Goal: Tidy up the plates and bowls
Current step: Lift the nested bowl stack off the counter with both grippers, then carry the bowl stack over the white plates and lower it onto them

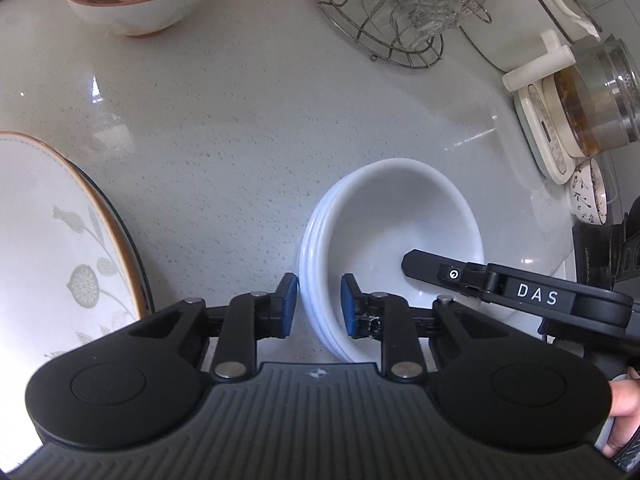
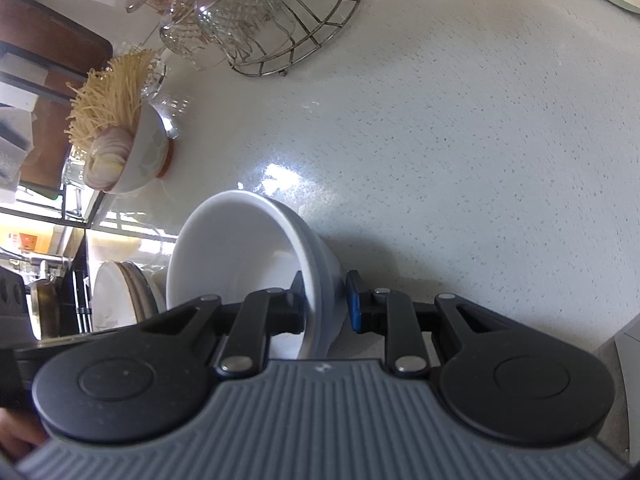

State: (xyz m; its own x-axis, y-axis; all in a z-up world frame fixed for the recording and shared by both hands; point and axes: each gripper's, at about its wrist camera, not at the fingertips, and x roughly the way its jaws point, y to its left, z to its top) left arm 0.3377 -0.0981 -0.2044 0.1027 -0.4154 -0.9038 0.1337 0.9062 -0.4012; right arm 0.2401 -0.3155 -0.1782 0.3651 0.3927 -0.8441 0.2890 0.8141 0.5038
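Observation:
A stack of white bowls (image 1: 400, 208) sits on the pale speckled counter (image 1: 240, 140). My left gripper (image 1: 319, 306) straddles its near left rim, one blue pad against the outer wall and the other inside, shut on the rim. From the right, a black finger (image 1: 432, 272) of the other gripper reaches into the top bowl. In the right wrist view, my right gripper (image 2: 326, 304) is shut on the rim of the white bowl (image 2: 232, 256), dark finger inside, blue pad outside. A leaf-patterned, brown-rimmed plate (image 1: 60, 240) lies on a dark plate at the left.
At the back stand a bowl of onions (image 1: 132, 4) and a wire rack of glasses (image 1: 392, 20). A glass kettle (image 1: 596, 100) and a small patterned dish (image 1: 588, 196) crowd the right edge. A hand (image 1: 624, 412) shows at lower right. Stacked plates (image 2: 120, 300) appear left of the bowl.

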